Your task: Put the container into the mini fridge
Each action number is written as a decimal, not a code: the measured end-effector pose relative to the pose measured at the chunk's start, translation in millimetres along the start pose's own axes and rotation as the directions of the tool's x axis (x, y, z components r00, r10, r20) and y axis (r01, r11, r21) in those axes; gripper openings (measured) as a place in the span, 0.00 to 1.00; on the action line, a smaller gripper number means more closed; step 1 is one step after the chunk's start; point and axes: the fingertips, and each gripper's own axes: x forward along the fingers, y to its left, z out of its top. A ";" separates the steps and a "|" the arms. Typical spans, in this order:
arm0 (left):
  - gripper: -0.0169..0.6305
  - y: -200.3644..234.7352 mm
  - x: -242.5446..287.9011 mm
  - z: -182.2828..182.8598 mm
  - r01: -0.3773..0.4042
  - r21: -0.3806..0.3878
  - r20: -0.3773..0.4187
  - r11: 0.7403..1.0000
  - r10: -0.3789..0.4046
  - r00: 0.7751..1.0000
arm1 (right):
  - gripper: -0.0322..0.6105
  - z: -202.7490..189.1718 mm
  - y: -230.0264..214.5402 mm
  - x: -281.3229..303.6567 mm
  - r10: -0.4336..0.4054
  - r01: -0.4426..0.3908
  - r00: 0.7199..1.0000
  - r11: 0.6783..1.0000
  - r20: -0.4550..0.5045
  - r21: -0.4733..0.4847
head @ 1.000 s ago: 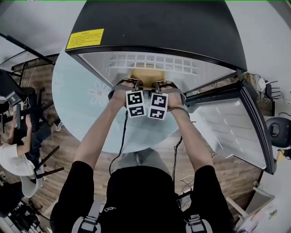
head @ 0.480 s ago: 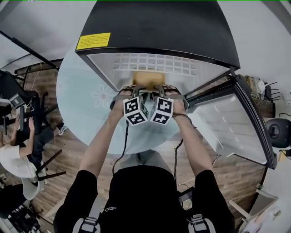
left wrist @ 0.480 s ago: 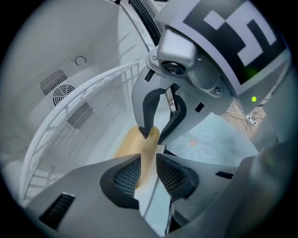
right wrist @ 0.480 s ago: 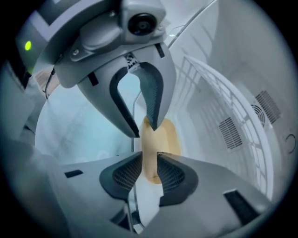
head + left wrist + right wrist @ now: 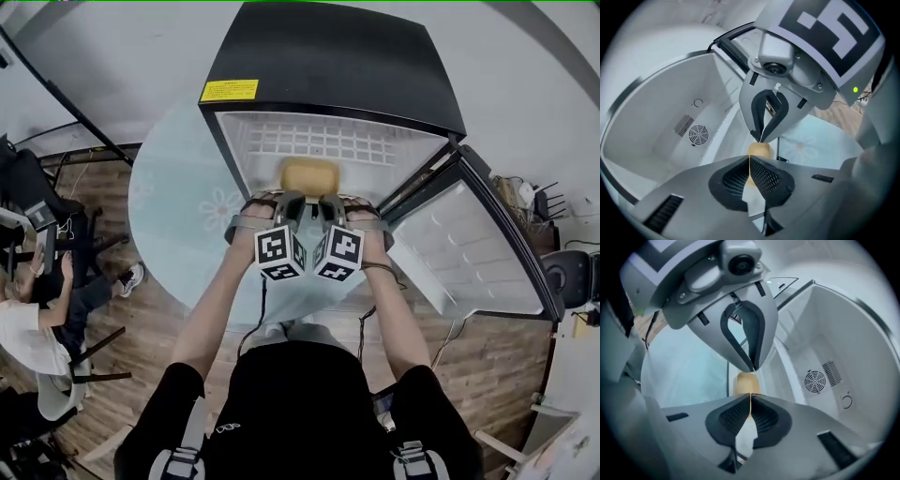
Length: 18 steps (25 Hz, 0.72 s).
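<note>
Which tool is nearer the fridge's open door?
The right tool: the door stands open on its side; the left tool, jaws closing on nothing, is farther off.

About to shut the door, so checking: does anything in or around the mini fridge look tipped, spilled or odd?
Nothing stands out. The tan container sits level inside the mini fridge, with no spill visible around it. The door stands open at the right, with no visible damage.

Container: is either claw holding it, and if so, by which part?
Nothing is held. The container sits inside the fridge, beyond both claws. The left claw is closing with nothing between its jaws; the right claw is shut and empty.
</note>
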 end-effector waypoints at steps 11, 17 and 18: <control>0.05 33.1 -91.5 43.5 -0.245 -0.334 0.173 0.910 0.315 0.933 | 0.06 42.9 -30.2 -84.6 -0.173 0.111 0.973 0.930 0.152 0.352; 0.05 30.8 -123.7 38.9 -0.193 -0.695 0.196 0.693 0.440 0.876 | 0.06 45.8 -28.6 -127.2 -0.319 0.127 0.923 0.781 0.216 0.612; 0.05 29.8 -129.7 36.8 -0.186 -0.734 0.190 0.653 0.461 0.867 | 0.06 45.4 -26.6 -133.1 -0.349 0.122 0.910 0.742 0.225 0.659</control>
